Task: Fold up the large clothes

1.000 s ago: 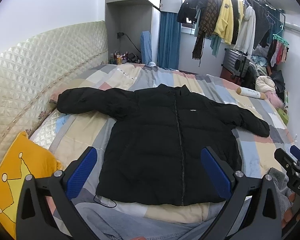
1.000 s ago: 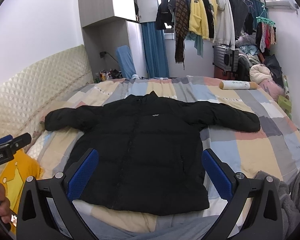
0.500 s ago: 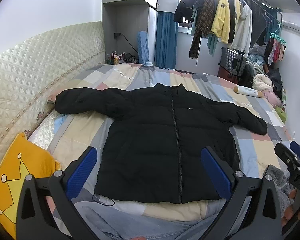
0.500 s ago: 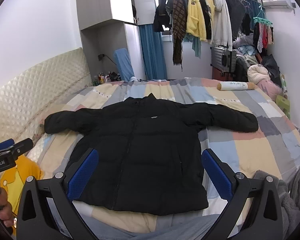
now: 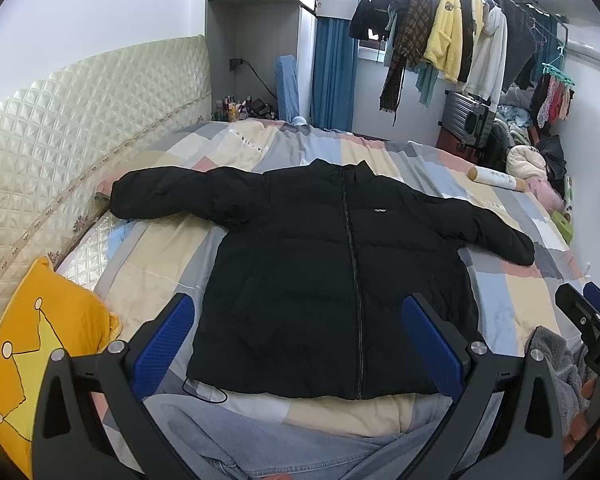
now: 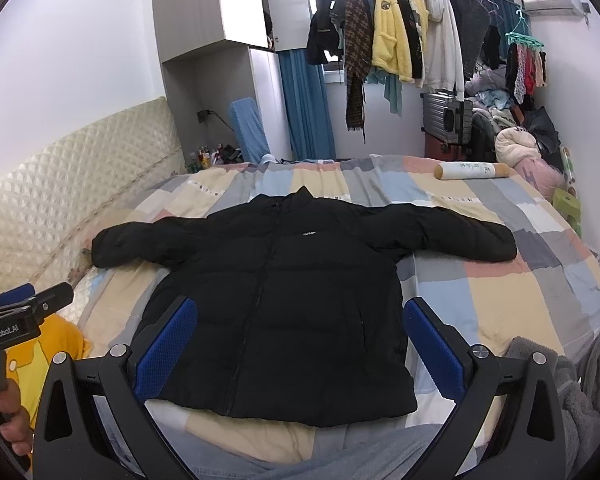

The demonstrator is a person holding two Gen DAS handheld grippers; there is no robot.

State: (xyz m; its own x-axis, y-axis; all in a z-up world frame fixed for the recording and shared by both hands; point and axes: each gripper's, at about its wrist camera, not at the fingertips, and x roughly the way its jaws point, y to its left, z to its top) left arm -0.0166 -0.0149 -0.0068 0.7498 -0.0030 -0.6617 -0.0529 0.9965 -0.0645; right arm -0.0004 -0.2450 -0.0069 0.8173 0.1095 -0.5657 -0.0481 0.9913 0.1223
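Note:
A black puffer jacket (image 5: 332,264) lies flat and face up on the patchwork bed (image 5: 172,256), zipped, with both sleeves spread out sideways. It also shows in the right wrist view (image 6: 284,312). My left gripper (image 5: 298,340) is open and empty, held above the jacket's hem near the bed's front edge. My right gripper (image 6: 300,340) is open and empty too, above the hem. Each gripper shows at the edge of the other's view.
A quilted cream headboard (image 5: 72,128) runs along the left. A yellow cushion (image 5: 32,352) lies at the front left. A rolled white bolster (image 6: 472,170) lies at the far right. Clothes (image 6: 396,44) hang on a rack behind the bed. Grey fleece (image 6: 572,392) lies at the front right.
Both grippers have drawn back and risen slightly, so the jacket looks a little lower and smaller in both views. The jacket has not moved and both grippers stay open.

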